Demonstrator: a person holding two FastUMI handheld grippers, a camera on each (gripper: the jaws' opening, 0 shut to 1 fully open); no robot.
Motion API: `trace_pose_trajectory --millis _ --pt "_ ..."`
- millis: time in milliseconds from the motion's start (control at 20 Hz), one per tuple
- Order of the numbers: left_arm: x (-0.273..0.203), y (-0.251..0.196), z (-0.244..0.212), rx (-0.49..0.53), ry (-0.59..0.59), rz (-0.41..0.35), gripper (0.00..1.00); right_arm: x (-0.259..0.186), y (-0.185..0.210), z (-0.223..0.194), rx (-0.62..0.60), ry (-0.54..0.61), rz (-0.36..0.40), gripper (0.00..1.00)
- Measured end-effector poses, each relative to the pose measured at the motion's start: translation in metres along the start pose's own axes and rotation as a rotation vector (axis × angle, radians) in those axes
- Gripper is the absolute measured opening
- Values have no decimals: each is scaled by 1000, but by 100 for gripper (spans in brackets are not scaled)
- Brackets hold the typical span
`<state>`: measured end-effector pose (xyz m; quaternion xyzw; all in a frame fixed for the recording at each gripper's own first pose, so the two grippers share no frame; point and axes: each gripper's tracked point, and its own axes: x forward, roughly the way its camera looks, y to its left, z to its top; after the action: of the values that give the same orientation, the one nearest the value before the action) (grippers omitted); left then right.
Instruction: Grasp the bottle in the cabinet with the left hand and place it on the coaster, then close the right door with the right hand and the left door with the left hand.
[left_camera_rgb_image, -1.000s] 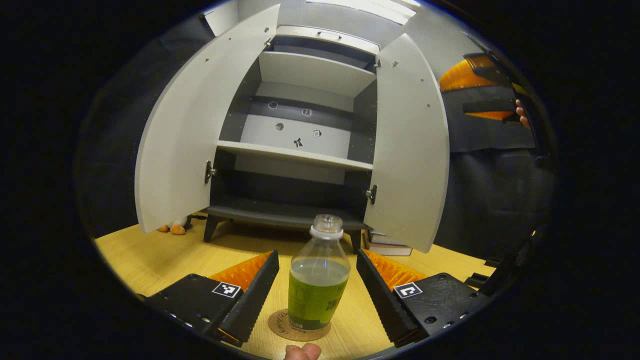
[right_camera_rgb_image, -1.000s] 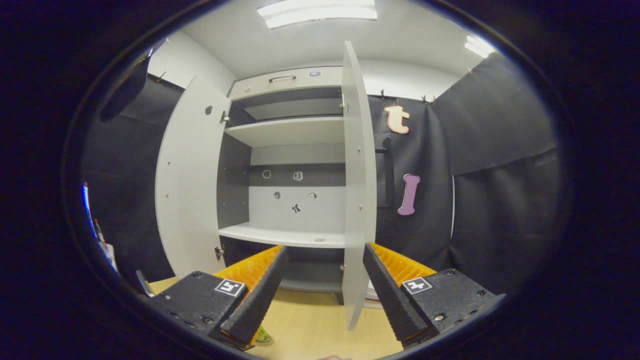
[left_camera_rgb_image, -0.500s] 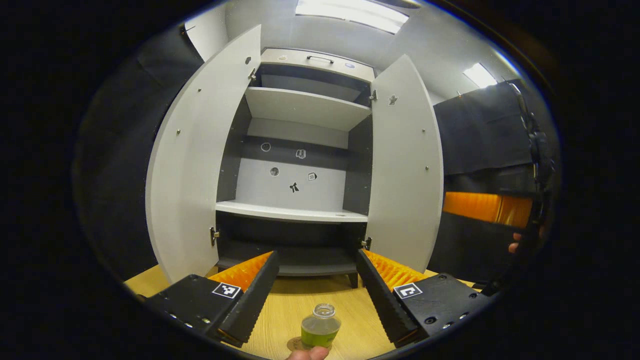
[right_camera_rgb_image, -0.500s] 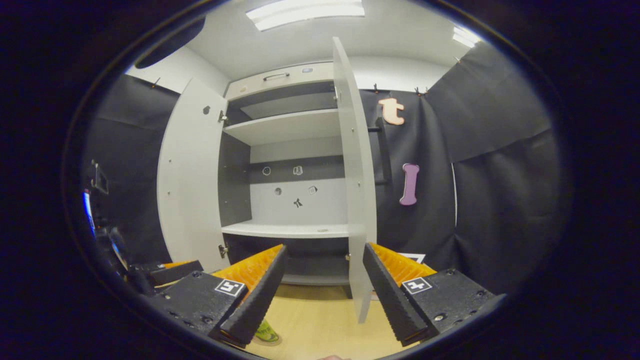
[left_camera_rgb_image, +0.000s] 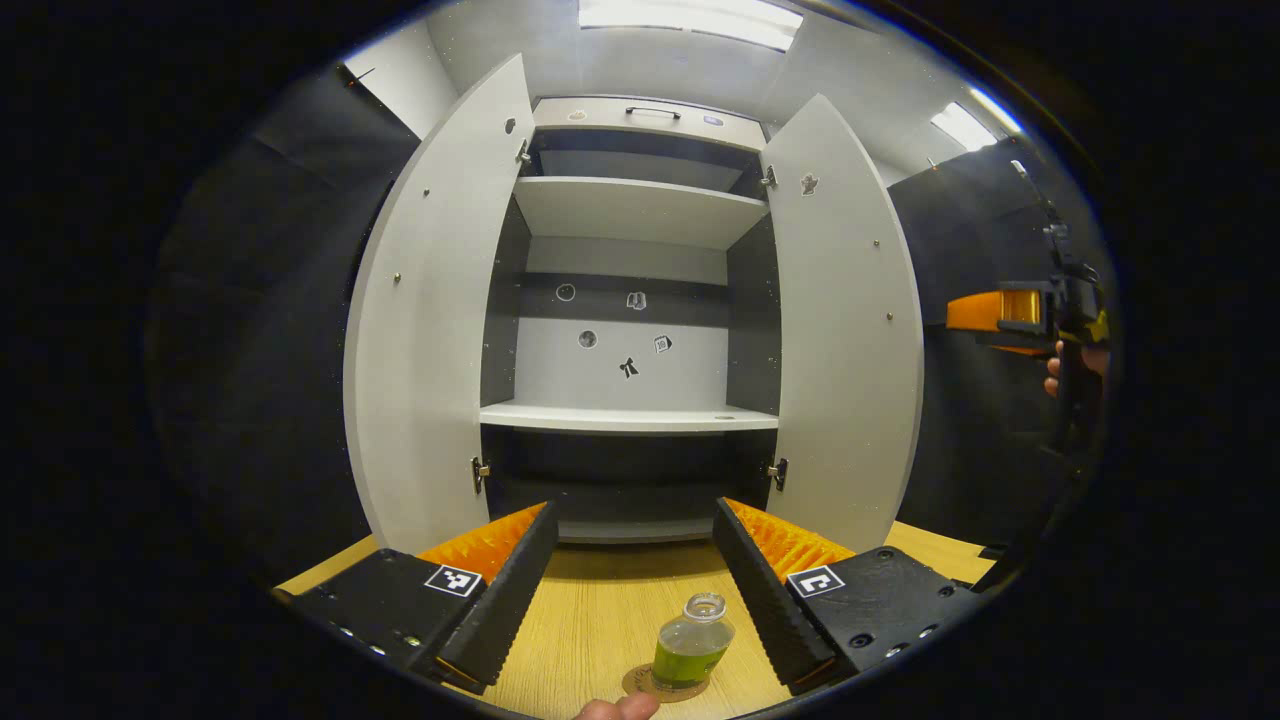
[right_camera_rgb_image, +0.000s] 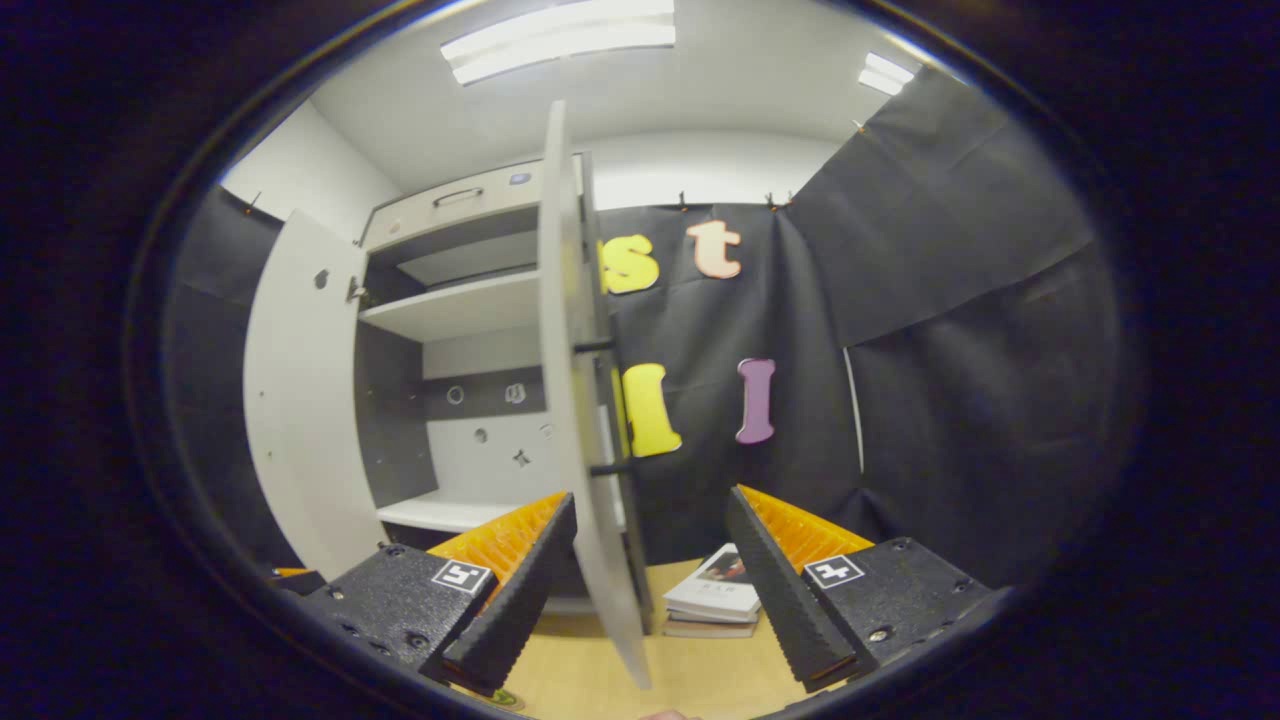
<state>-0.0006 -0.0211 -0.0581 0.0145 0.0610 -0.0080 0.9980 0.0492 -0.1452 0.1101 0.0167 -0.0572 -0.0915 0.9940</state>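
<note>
Nearest the lens in the left gripper view, the left gripper (left_camera_rgb_image: 630, 590) stands wide apart with nothing between its fingers, and a fingertip (left_camera_rgb_image: 615, 708) peeks in at the bottom edge. Just below and between those fingers, the bottle (left_camera_rgb_image: 692, 643) stands upright on the round coaster (left_camera_rgb_image: 640, 685), uncapped, with green liquid in its lower part, resting on the wooden table (left_camera_rgb_image: 590, 620). Beyond it the cabinet (left_camera_rgb_image: 640, 330) faces the camera squarely, with the left door (left_camera_rgb_image: 425, 330) and the right door (left_camera_rgb_image: 850, 330) both swung open and the bare shelf (left_camera_rgb_image: 630, 417) in full sight. At the far right edge of that view the right gripper (left_camera_rgb_image: 1000, 315) hangs in the air, held by a hand (left_camera_rgb_image: 1065, 365), beside the open right door and apart from it. From the right gripper view, the right gripper (right_camera_rgb_image: 650, 590) is likewise spread wide and holds nothing; the right door (right_camera_rgb_image: 575, 420) appears edge-on, rising between its fingers but farther off. That view adds what the other lacks: a stack of books (right_camera_rgb_image: 720, 600) lying on the table past the door's outer side.
</note>
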Motion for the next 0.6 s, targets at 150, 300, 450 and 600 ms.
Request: trace_pose_trajectory --millis 150,300,450,600 --pt "-5 3 -15 -11 35 31 95 37 -21 17 6 24 -49 98" --pt "-9 4 -18 -16 40 40 95 65 -17 22 19 41 -31 98" --pt "-9 7 -19 -14 41 49 95 74 -4 22 -5 38 -9 98" --pt "-8 8 -19 -10 34 51 95 75 -3 25 -67 17 -36 98"
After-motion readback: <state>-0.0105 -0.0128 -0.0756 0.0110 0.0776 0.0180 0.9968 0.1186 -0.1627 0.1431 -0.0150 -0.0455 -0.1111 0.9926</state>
